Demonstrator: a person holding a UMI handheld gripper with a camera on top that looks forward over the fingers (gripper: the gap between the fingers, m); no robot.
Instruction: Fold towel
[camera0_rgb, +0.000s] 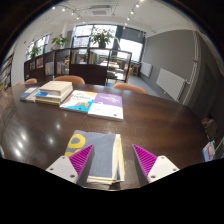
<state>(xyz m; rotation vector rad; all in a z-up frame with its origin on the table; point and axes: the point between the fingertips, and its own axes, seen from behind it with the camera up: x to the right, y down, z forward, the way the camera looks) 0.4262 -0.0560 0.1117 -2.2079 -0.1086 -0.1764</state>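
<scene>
The gripper (112, 160) hangs low over a dark wooden bench (150, 120), its jaws apart, and a folded towel (101, 155) lies flat on the bench between them. The towel is grey-blue with a pale stripe along its right side and a yellow patch at its far left corner. The left pad (81, 157) sits against the towel's left edge, while a slim gap shows between the towel and the right pad (146, 158), so the cloth rests on the bench rather than being clamped.

Beyond the towel, further along the bench, lie several books: a stack (52, 92) at the far left, a yellow-and-blue book (80, 100) next to it, and a purple-and-white one (107, 105) just right of that. Their covers carry print, but it is too small to read. Behind the books stand chair backs (68, 79), and further off are potted plants (101, 38) and bright windows (128, 48). Nothing stands between the jaws and the towel.
</scene>
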